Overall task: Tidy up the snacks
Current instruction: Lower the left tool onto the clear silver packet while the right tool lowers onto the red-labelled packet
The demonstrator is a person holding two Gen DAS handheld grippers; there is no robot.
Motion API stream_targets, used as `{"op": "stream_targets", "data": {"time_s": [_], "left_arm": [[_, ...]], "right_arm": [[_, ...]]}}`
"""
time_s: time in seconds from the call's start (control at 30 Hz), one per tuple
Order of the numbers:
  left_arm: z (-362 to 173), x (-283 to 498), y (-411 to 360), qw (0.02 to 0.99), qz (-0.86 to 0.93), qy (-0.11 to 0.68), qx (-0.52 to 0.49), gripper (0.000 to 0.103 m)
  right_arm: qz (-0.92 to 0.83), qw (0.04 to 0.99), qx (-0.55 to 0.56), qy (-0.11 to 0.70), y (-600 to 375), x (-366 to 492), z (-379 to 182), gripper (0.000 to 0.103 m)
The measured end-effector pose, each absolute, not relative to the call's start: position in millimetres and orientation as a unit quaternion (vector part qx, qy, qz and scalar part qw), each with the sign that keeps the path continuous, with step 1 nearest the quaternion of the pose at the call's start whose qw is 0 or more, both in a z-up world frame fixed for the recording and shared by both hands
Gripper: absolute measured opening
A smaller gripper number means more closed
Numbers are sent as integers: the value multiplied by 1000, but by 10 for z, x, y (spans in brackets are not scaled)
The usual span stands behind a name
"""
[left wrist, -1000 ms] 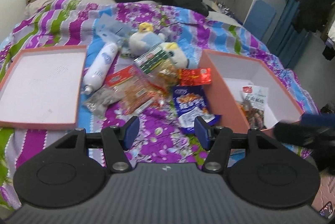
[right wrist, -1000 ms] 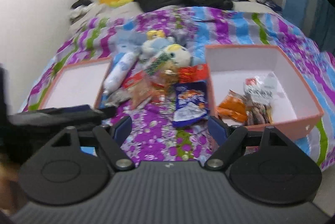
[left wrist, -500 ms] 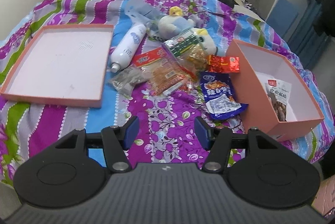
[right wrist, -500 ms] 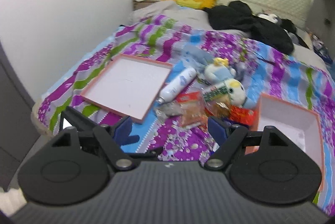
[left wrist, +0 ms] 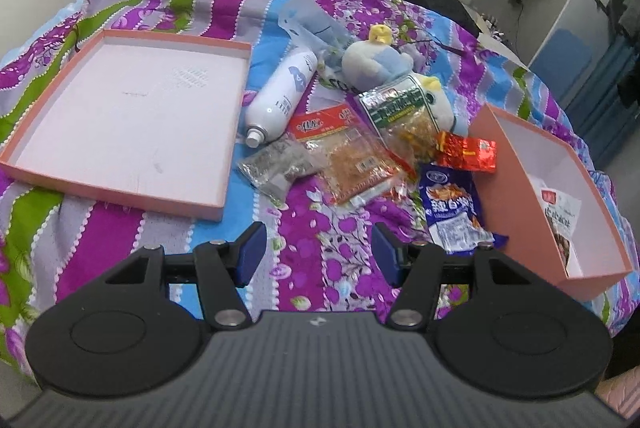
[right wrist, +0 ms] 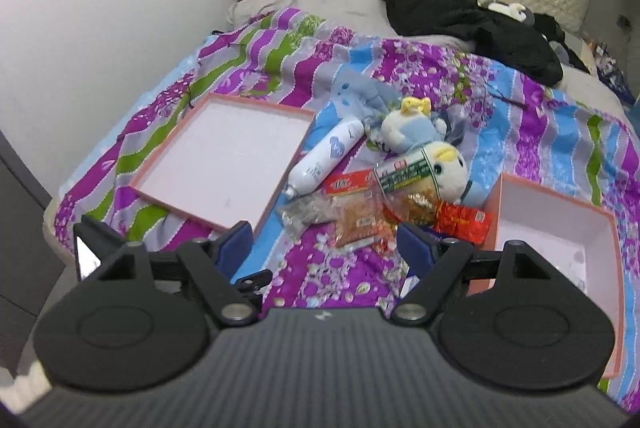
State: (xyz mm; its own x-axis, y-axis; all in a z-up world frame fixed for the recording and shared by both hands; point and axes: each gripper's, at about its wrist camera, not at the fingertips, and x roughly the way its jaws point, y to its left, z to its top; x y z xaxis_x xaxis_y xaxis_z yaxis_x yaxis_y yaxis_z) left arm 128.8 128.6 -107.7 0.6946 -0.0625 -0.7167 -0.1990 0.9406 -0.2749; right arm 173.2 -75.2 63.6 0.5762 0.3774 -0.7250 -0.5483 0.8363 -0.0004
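Observation:
Several snack packets lie in a heap on the patterned bedspread: a blue packet [left wrist: 452, 205], a red foil packet [left wrist: 466, 150] [right wrist: 462, 218], an orange clear packet [left wrist: 356, 163] [right wrist: 356, 220], a green-labelled bag [left wrist: 404, 115] [right wrist: 408, 183] and a silvery packet [left wrist: 276, 163] [right wrist: 306, 211]. A pink box [left wrist: 500, 167] [right wrist: 560, 232] at the right holds a snack bag [left wrist: 560, 216]. My left gripper [left wrist: 318, 254] hovers open just short of the heap, nothing between its fingers. My right gripper [right wrist: 326, 244] is open and empty too, higher up and further back.
The pink box lid [left wrist: 120, 119] [right wrist: 224, 155] lies open side up at the left. A white bottle [left wrist: 282, 95] [right wrist: 324, 157] and plush toys [left wrist: 378, 61] [right wrist: 416, 131] lie behind the snacks. Black clothes [right wrist: 472, 15] lie near the headboard. A wall runs along the left.
The left gripper has come lower and nearer the snack heap. The right gripper has risen and swung left, away from over the pink box. Both openings look unchanged.

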Motion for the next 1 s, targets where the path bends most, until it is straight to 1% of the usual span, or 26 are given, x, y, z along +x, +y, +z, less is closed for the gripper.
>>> {"op": "stream_targets", "data": {"time_s": [0.07,0.13,0.2,0.23,0.27,0.3,0.43,0.5,0.57,0.7,0.83,1.0], "left_arm": [[-1102,1371,1331,906,32,385,-175,63],[-1149,1465,1366,905,29,384,-179,63],[-1212,1562,1383,905,21,383,-182,64],[-1255,1625,1383,906,17,383,-181,65],[-1297,1679,1372,907,14,382,-175,70],[-1347,1735,1357,908,14,383,-169,73],[-1595,1956,1359,909,14,385,-159,76],[-1715,2047,1373,909,12,385,-161,81],[-1820,2127,1380,911,15,382,-157,83],[-2011,2319,1403,912,20,388,-136,83],[-2145,2463,1415,919,24,380,-98,83],[-2280,2642,1365,930,24,365,-35,83]], "right_arm": [[259,878,-122,384,-703,1806,561,81],[266,856,-117,428,-658,1967,400,81],[259,849,-106,447,-662,2144,263,81],[255,851,-112,445,-644,2219,182,81],[251,850,-125,446,-617,2300,79,81],[242,847,-131,454,-602,2396,-29,81],[219,834,-126,491,-636,2842,-472,81],[209,835,-117,496,-686,3027,-630,81],[216,832,-119,497,-691,3198,-793,81],[236,829,-136,488,-666,3429,-1081,81],[262,808,-90,520,-633,3642,-1375,81],[275,801,-88,525,-432,3849,-1666,81]]}}
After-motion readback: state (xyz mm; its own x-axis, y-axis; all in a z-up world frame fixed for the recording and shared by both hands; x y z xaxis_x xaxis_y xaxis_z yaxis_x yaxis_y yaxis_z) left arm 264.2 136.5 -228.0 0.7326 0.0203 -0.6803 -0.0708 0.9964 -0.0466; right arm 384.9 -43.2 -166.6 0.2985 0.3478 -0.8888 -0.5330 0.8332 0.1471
